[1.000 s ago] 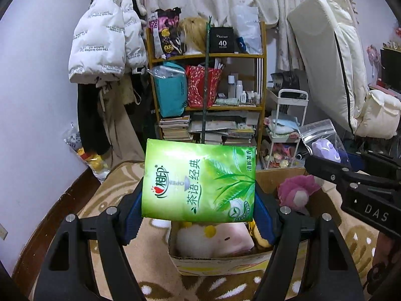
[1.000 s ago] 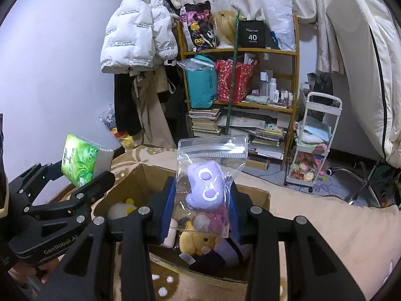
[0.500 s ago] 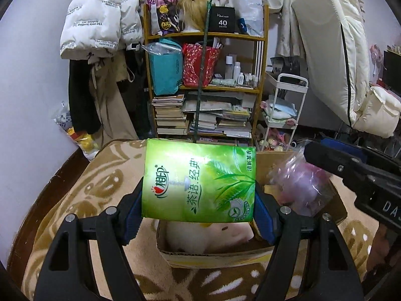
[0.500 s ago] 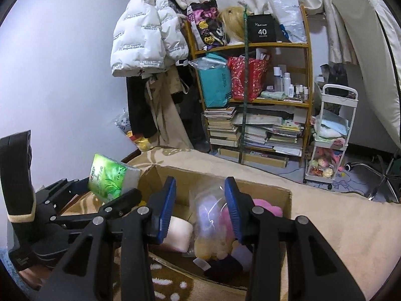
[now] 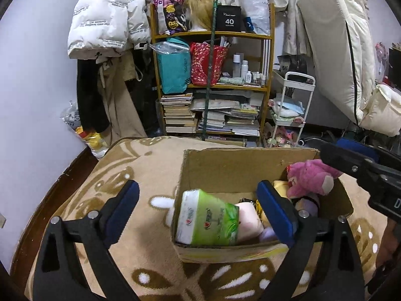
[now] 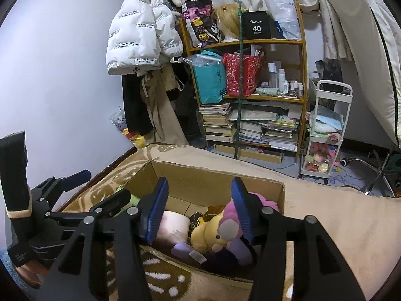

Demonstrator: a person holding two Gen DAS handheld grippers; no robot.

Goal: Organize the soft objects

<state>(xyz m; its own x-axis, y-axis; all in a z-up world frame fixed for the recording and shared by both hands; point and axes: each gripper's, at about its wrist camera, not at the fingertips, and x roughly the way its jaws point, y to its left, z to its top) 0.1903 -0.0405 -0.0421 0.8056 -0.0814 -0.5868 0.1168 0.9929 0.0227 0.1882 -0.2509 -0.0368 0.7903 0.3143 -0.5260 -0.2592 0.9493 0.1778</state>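
Inside one cardboard box (image 5: 233, 168), one green tissue pack (image 5: 209, 219) is lying beside several plush toys (image 6: 220, 228). Left gripper (image 5: 198, 209) and right gripper (image 6: 198, 204) are both hovering with fingers spread, empty, partly blocking the box.

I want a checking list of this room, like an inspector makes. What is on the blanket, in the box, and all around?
Surface: tan patterned blanket, bearing the box.
Job's things: brown cardboard box holds a green tissue pack, pink plush toy, yellow plush bear and pale pink roll.
Clutter: nothing seen loose on the blanket.
Grippers: left gripper open, tissue pack lying below; right gripper open above the toys.
Cables: thin wires on the floor.
Surroundings: wooden bookshelf, white puffer jacket, white trolley.
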